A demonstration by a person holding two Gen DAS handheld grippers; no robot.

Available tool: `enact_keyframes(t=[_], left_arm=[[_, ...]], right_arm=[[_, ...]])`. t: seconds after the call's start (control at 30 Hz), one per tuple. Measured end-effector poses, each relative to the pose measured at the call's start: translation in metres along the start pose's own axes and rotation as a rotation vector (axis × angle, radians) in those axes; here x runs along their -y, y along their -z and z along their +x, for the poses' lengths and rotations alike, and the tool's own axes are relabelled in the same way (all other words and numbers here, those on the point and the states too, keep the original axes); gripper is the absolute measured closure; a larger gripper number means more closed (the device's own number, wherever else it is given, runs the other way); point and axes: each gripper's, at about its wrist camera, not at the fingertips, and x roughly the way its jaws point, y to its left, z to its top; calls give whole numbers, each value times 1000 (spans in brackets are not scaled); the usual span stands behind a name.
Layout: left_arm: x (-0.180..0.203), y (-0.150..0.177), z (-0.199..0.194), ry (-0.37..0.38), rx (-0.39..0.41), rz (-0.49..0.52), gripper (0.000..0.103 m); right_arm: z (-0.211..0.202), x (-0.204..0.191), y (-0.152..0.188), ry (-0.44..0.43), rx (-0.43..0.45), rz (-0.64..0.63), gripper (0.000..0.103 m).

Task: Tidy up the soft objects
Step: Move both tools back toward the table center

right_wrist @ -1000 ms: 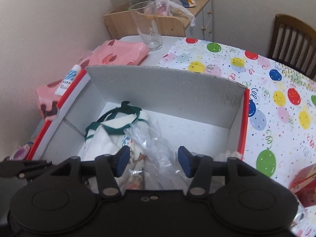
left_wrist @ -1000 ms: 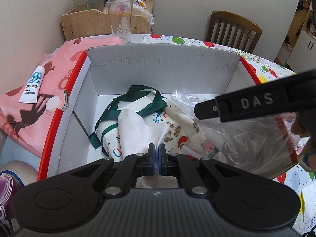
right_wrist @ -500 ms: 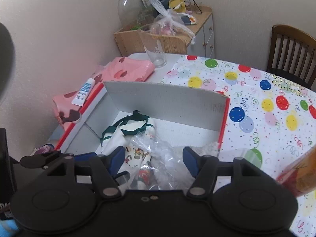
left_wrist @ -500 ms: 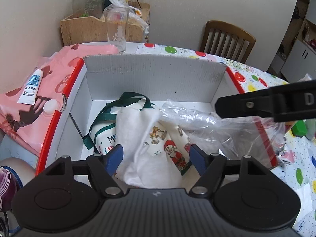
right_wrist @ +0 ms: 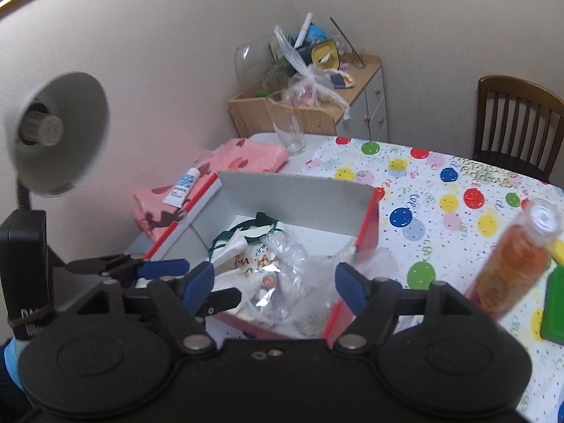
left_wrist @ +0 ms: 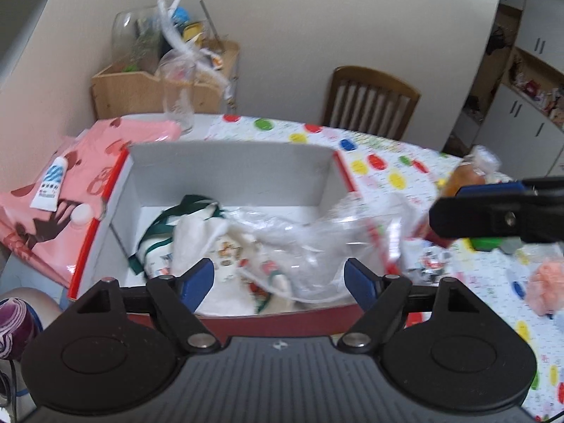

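The white Christmas-print cloth bag (left_wrist: pixel 225 257) and the crumpled clear plastic bag (left_wrist: pixel 317 239) lie in the red-edged cardboard box (left_wrist: pixel 229 172), so I judge this drop-off done. My left gripper (left_wrist: pixel 278 280) and right gripper (right_wrist: pixel 275 283) are both opening with nothing between the jaws. Next I need another soft piece, perhaps the pink puff (left_wrist: pixel 544 282) on the balloon tablecloth (right_wrist: pixel 440 190); the tube (left_wrist: pixel 49 187) label is too blurred to read.

The box (right_wrist: pixel 299 197) is open from above, its far half bare, while its near half is filled by a cloth bag (left_wrist: pixel 197 246) and crumpled plastic bag (left_wrist: pixel 317 239); a lamp (right_wrist: pixel 56 130) crowds the left and a tall bottle (right_wrist: pixel 514 261) stands right.
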Motion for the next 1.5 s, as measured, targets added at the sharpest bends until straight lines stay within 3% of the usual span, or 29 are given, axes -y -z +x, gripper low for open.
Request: enact_keyframes(t=[0.3,0.4,0.5,0.67,0.83,1.23,1.5], left_arm=[[52,4,-30,94,55,45,17],[71,7,-34,124,62,61,14],[90,11,-37,148,76,77,4],[120,16,-32,205,74,95,4],[153,24,-16,200,53,121,0],[196,36,48,218,-34,69,0],[212,44,92,123,-75,103,0]], right_arm=[[-76,26,33,-22,90,38,20],[-99,41,48,8,115,38,18],[-120,59,67,47,131,34,15],[-144,88,103,101,136,55,11],[-146,109,138,149,95,67,10],[-129,162,206,246,-24,110,11],[-102,172,226,264,-107,43,13]])
